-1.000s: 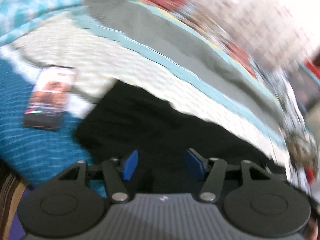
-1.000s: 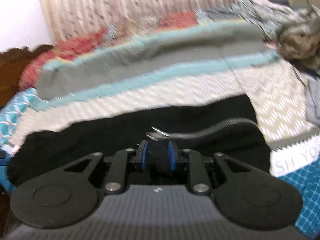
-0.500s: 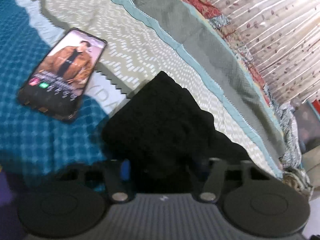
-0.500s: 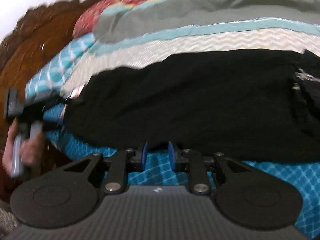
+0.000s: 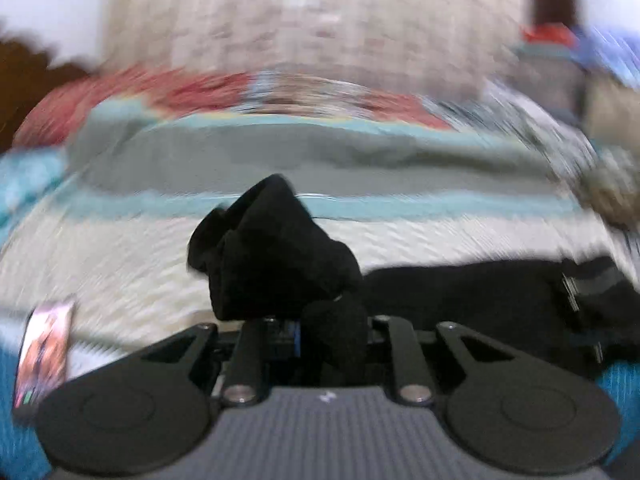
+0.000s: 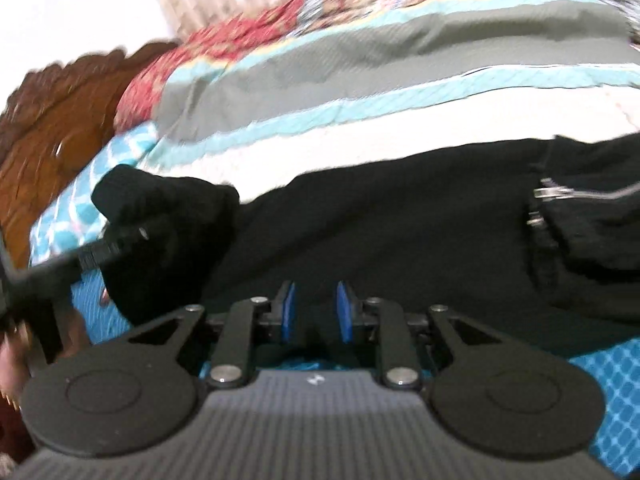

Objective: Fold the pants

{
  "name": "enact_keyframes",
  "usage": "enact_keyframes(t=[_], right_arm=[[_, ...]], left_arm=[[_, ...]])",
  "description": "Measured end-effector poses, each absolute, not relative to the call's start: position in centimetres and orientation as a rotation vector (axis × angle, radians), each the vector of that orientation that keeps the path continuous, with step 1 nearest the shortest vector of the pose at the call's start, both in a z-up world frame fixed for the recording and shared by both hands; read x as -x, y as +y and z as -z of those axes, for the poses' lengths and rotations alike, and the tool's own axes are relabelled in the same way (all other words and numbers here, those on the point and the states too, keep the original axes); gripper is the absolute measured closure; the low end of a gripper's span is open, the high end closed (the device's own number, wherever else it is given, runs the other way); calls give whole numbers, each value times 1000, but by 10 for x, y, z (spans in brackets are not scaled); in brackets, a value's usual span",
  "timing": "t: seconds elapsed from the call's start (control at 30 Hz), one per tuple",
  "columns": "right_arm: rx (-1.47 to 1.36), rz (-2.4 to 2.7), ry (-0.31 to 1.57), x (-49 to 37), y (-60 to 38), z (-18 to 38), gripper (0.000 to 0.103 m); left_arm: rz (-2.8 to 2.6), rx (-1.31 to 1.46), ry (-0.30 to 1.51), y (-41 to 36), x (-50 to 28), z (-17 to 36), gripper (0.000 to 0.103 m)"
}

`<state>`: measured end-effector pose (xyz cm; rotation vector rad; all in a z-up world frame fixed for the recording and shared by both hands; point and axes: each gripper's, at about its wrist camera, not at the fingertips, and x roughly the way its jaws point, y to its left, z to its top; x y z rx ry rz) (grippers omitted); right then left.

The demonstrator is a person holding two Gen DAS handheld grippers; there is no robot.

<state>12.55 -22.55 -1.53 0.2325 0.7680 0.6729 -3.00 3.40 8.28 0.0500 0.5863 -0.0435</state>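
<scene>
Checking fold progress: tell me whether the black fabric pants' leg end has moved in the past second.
Yes. The black fabric pants leg end is lifted in the left gripper, bunched above the patterned bedspread.

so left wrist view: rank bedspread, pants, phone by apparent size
1. bedspread, spans the frame
2. pants, though the bunch lifted in the left gripper is near the lens
3. phone, smallest, blurred at the edge

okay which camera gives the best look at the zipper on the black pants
The right wrist view. The zipper shows there as a bright metal pull and teeth on the black pants, at the right side. In the left wrist view the zipper sits at the far right edge, small and blurred, so little detail can be made out.
</scene>
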Motion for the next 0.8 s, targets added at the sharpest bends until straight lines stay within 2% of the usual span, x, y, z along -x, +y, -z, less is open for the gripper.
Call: enact_keyframes(t=[0.07,0.13,0.2,0.27,0.33,0.4,0.47,0.5,0.63,0.77,0.8], right_arm=[[-259,-634,770,-129,-236,18,77],[-285,-597,780,-133,-245,22,77],[-314,-574,792,-134,-255,26,76],[-339,-567,801,-135,-260,30,71],[-376,-576,806,-138,-263,32,56],[-433,-607,811,-143,-265,34,53],[-482,-647,815,-145,-271,33,45],[-502,-665,818,-149,-268,33,37],[-534,-700,845,-175,-252,37,29],[-559,-688,927,-206,-227,50,29],[-565,-703,967,-212,-218,55,42]], left_arm=[[123,-185,604,-5,26,-70,62],[234,-302,632,-40,29,-52,57],[318,-315,650,-52,38,-47,57],[358,-301,631,-53,52,-53,52],[372,-248,616,-38,62,-66,51],[354,-145,619,-14,65,-79,51],[297,-33,629,15,64,-85,50],[256,25,639,32,61,-87,50],[110,251,698,88,52,-83,51],[38,362,748,112,50,-74,51],[32,369,757,114,49,-72,51]])
